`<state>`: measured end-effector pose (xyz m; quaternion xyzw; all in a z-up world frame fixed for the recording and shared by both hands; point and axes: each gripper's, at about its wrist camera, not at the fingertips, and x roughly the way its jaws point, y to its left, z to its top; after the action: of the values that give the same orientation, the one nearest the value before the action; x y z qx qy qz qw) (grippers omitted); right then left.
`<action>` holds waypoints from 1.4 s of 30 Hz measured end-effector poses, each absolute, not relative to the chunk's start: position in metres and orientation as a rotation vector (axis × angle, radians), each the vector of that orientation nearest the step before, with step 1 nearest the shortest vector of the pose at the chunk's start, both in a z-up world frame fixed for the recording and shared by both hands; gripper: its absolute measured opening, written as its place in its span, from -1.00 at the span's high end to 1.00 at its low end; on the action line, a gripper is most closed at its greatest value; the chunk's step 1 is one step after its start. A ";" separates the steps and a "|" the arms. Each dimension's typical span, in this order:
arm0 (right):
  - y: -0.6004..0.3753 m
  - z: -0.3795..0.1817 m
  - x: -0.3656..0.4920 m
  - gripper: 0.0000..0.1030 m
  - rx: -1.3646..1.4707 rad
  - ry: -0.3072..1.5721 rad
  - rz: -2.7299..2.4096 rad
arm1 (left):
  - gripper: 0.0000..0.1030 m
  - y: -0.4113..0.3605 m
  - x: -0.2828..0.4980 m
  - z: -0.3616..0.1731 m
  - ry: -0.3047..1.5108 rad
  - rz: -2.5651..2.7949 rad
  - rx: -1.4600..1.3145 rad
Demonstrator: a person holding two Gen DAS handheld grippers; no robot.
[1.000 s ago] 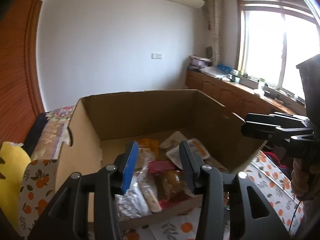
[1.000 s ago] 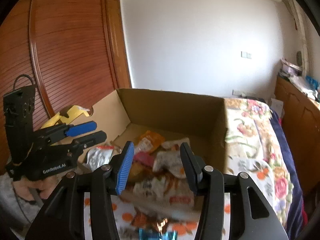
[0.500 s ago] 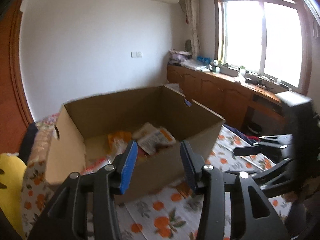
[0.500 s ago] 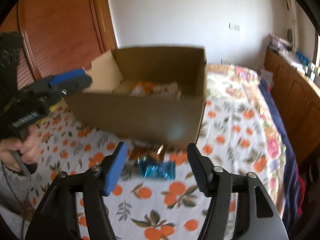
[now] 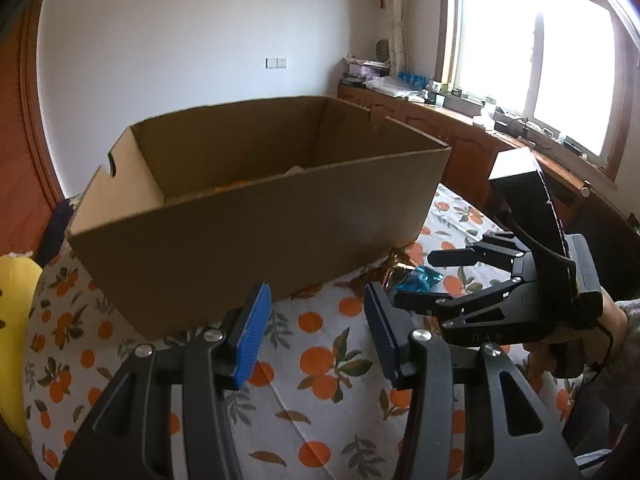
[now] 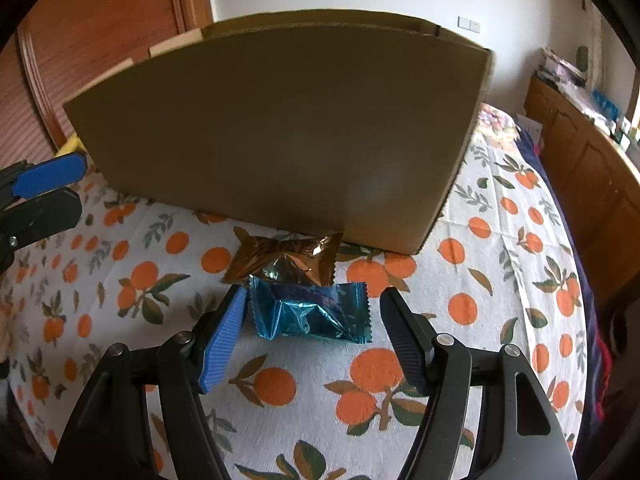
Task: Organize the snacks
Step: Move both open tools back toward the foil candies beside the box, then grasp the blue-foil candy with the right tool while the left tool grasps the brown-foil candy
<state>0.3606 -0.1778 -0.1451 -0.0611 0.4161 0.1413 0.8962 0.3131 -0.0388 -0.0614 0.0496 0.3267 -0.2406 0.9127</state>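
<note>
A brown cardboard box (image 5: 256,216) stands on the orange-print bedspread (image 6: 280,384); from this low angle only a sliver of the snacks inside shows. In front of its near wall (image 6: 280,132) lie a blue foil packet (image 6: 312,316) and a brown foil packet (image 6: 284,258), touching. My right gripper (image 6: 315,300) is low over the bedspread and open, its fingers either side of the blue packet (image 5: 420,280) and the pads off it. My left gripper (image 5: 316,300) hovers before the box, its jaws opening with nothing between them.
A hand (image 5: 612,320) holds the right gripper (image 5: 416,280) at the right of the left wrist view. A yellow cushion (image 5: 16,320) lies at far left. Wooden cabinets (image 5: 480,152) run under the window, and wooden wardrobe doors (image 6: 100,40) stand behind the box.
Both grippers dropped from above the box to in front of it, so its contents left view. The right one sank to the blue packet and its jaws widened. The left jaws widened slightly.
</note>
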 end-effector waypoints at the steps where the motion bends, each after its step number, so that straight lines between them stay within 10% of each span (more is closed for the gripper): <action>1: -0.175 -0.146 0.361 -0.32 -0.146 0.861 0.291 | 0.05 -0.038 0.314 -0.063 0.679 -0.494 0.099; 5: -0.168 -0.152 0.363 -0.25 -0.192 0.860 0.273 | 0.05 -0.037 0.318 -0.070 0.701 -0.492 0.094; 9: -0.167 -0.146 0.359 0.46 -0.213 0.855 0.275 | 0.05 -0.042 0.320 -0.072 0.716 -0.501 0.106; 42: -0.265 -0.134 0.298 0.49 0.063 0.785 0.400 | 0.17 -0.163 0.357 -0.110 0.779 -0.572 0.478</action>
<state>0.2981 -0.2647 -0.1338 0.0305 0.3799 0.1937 0.9040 0.3574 -0.1628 -0.1101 0.2276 0.3710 -0.2723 0.8581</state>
